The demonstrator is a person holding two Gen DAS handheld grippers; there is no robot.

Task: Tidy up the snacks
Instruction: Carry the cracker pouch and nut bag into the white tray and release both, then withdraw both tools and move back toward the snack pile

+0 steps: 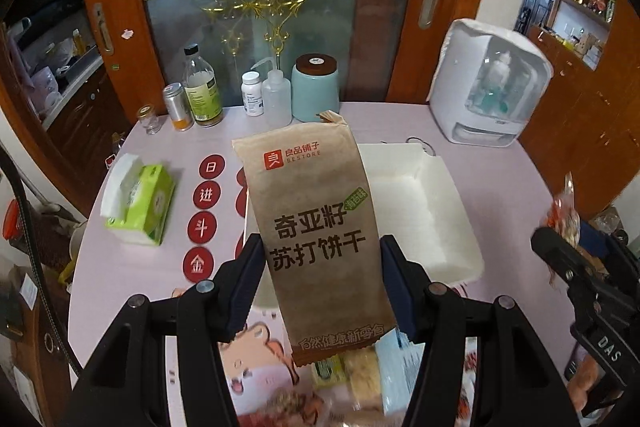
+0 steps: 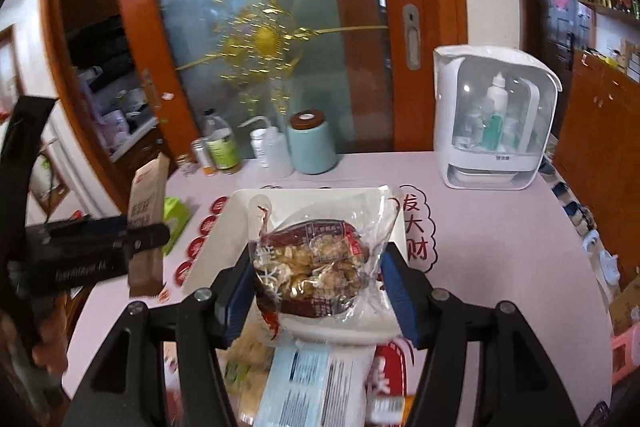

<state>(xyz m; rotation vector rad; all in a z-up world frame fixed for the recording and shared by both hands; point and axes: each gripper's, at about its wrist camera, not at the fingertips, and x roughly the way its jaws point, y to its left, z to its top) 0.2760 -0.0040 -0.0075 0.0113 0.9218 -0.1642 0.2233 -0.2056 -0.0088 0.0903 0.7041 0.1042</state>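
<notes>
Left gripper (image 1: pixel 322 263): clamps brown cracker packet (image 1: pixel 316 227), held upright above white box's (image 1: pixel 448 223) near-left rim.
Right gripper (image 2: pixel 318 267): pinches clear snack bag (image 2: pixel 316 263) over the box's front edge, probably clear of it.
Room: bare tablecloth (image 2: pixel 500 267) right of box.

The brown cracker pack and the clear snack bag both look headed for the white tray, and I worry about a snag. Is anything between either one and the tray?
Nothing visible blocks either. The left gripper holds the cracker pack over the white tray; the right gripper holds the snack bag over it. The tray looks empty.
</notes>
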